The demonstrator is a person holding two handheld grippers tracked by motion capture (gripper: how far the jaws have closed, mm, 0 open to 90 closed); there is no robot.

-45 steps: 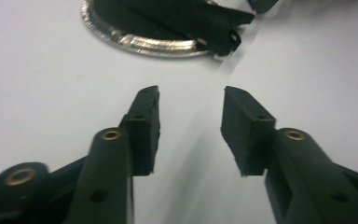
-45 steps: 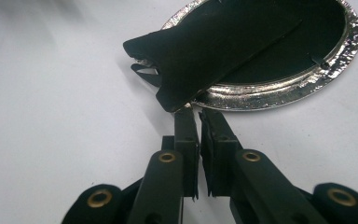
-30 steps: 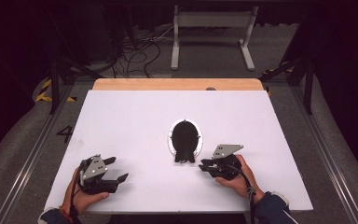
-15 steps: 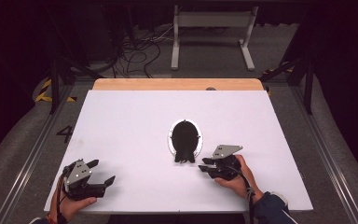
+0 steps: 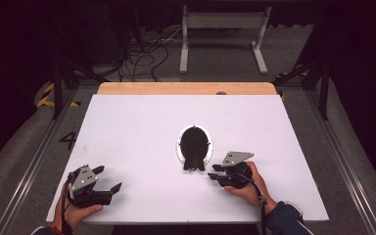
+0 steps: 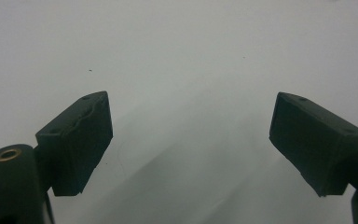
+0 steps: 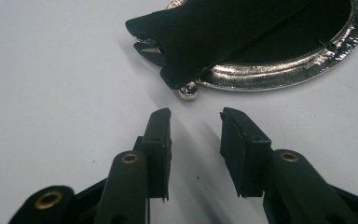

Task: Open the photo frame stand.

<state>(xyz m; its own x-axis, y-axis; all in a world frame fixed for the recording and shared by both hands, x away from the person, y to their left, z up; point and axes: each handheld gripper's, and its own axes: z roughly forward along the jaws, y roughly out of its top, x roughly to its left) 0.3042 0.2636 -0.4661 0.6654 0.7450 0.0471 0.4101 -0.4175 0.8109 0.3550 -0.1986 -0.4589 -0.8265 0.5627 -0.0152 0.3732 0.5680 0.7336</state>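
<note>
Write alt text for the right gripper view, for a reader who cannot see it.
The right gripper points its two black jaws, slightly apart and holding nothing, at a small silver ball clasp on the edge of a black coin purse with a shiny silver frame. The purse lies open on a plain white table, just beyond the jaw tips.

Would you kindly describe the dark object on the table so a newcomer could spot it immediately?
On the white table, look just right of centre, ahead of the right gripper. There lies a black coin purse with a shiny silver oval frame and ball clasp, the only loose item there.
</note>
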